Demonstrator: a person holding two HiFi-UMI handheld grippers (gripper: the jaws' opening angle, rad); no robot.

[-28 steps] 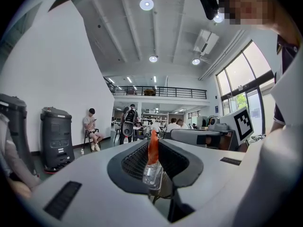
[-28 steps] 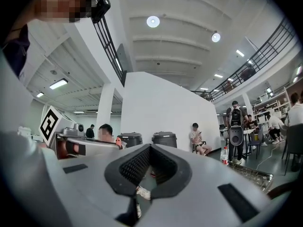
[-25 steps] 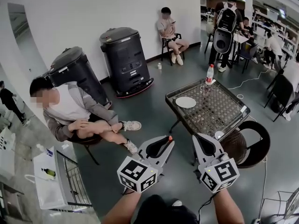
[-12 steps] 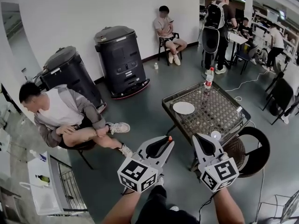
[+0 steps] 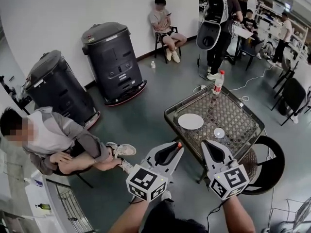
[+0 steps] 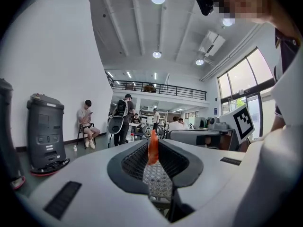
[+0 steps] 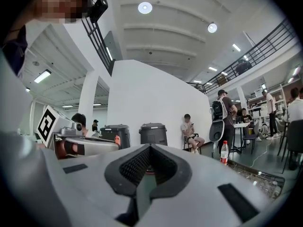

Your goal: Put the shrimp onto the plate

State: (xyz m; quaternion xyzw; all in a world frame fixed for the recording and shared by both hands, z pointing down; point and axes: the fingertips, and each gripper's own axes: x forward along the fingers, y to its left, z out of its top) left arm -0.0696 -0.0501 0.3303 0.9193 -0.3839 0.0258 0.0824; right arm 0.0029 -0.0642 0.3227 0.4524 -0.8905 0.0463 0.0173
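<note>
A small orange shrimp (image 6: 153, 147) sticks up between the tips of my left gripper (image 6: 153, 151), which is shut on it. In the head view the shrimp (image 5: 178, 143) shows as an orange speck at the left gripper's (image 5: 177, 145) tip, short of the table. The white plate (image 5: 190, 121) lies on the near left part of the mesh table (image 5: 236, 111), ahead of both grippers. My right gripper (image 5: 204, 142) is shut with nothing in it; its jaws (image 7: 150, 149) meet at the tip.
A red-capped bottle (image 5: 218, 82) stands at the table's far corner, and a small white disc (image 5: 219, 133) lies right of the plate. A round dark chair (image 5: 262, 164) is at the right. A seated person (image 5: 53, 142) and two black machines (image 5: 112, 59) are to the left.
The view has shifted toward the table: plate and table sit nearer and lower in frame, and the seated person has slid down-left. Both grippers hold the same pose, shrimp still gripped.
</note>
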